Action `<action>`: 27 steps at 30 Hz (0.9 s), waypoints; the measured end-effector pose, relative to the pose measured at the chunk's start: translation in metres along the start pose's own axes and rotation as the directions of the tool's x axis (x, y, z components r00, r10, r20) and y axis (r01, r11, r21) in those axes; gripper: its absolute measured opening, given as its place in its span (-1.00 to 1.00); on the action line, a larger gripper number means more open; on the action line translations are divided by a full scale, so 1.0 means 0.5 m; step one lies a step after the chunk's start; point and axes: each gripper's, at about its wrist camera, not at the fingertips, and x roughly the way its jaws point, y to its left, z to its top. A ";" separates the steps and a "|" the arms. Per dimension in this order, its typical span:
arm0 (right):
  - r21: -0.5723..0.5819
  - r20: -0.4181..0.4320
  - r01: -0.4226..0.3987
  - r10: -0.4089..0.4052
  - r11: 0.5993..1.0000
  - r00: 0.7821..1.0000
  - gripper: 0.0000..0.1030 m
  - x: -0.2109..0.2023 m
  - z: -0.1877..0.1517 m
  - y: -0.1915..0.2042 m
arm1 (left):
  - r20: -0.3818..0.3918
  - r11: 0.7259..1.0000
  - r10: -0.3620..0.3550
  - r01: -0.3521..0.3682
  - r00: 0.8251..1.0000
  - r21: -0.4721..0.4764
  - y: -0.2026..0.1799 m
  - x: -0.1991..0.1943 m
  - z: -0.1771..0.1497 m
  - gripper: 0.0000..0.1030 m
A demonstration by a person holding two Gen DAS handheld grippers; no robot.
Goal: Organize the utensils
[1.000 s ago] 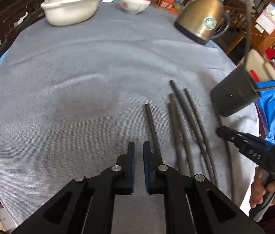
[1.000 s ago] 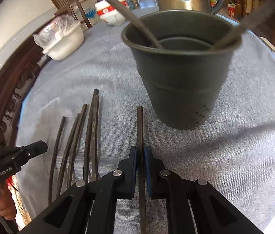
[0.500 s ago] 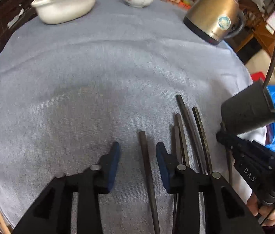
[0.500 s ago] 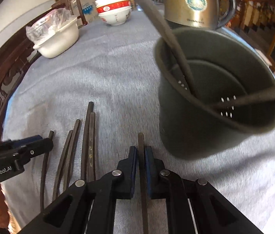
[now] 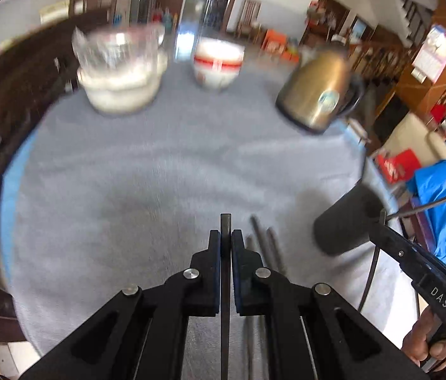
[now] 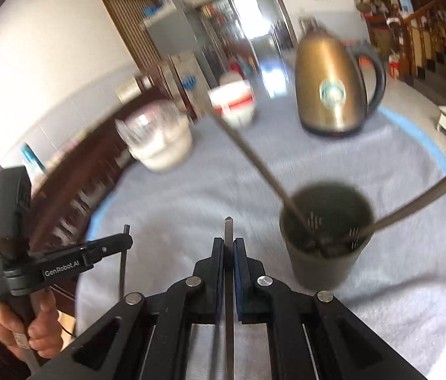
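round table [image 5: 166,171], grey cloth | on it: dark cup [image 6: 324,237], gold kettle [image 6: 330,91], two white bowls [image 5: 121,85] [image 5: 218,63], loose chopsticks [image 5: 264,247]

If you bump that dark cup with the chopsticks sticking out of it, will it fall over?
Maybe. The dark cup is tall and narrow at its base, so it probably tips fairly easily. The two chopsticks inside lean far out past its rim, which likely makes it top-heavy. The soft grey tablecloth may stop it sliding, so a bump could topple it.
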 end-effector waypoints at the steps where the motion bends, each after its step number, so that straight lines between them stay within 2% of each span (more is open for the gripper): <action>1: -0.005 0.030 -0.009 0.009 1.000 1.000 -0.88 -0.020 0.004 0.003 | 0.030 1.000 -0.003 0.003 1.000 0.006 -0.006 -0.020 0.004 -0.88; 5: -0.036 0.165 -0.031 0.036 0.999 0.986 -0.88 -0.084 0.032 0.034 | 0.144 1.000 -0.021 0.018 0.989 0.021 -0.022 -0.107 0.015 -0.88; 9: -0.075 0.308 0.022 0.002 0.997 0.951 -0.88 -0.163 0.034 0.063 | 0.234 0.999 -0.042 0.038 0.971 0.023 -0.039 -0.178 0.029 -0.87; 11: -0.076 0.379 0.038 -0.007 0.996 0.925 -0.88 -0.196 0.037 0.068 | 0.278 0.999 -0.045 0.040 0.960 0.023 -0.050 -0.206 0.037 -0.87; 15: -0.062 0.519 0.089 -0.044 0.994 0.854 -0.88 -0.258 0.044 0.073 | 0.356 0.997 -0.072 0.064 0.932 0.035 -0.082 -0.243 0.049 -0.87; 18: -0.020 0.581 0.095 -0.066 0.995 0.812 -0.88 -0.287 0.054 0.054 | 0.406 0.996 -0.084 0.072 0.910 0.044 -0.105 -0.263 0.055 -0.87; 20: 0.017 0.606 0.090 -0.081 0.996 0.791 -0.88 -0.304 0.060 0.039 | 0.433 0.994 -0.105 0.094 0.895 0.046 -0.121 -0.280 0.063 -0.87; 23: 0.079 0.646 0.076 -0.110 0.994 0.756 -0.88 -0.324 0.073 0.009 | 0.483 0.992 -0.128 0.119 0.866 0.049 -0.148 -0.298 0.078 -0.87; 26: 0.140 0.689 0.067 -0.145 0.988 0.710 -0.88 -0.346 0.081 -0.013 | 0.529 0.989 -0.144 0.139 0.837 0.049 -0.173 -0.317 0.089 -0.87; 27: 0.157 0.709 0.070 -0.162 0.985 0.687 -0.88 -0.352 0.083 -0.018 | 0.547 0.988 -0.150 0.147 0.824 0.050 -0.182 -0.322 0.092 -0.87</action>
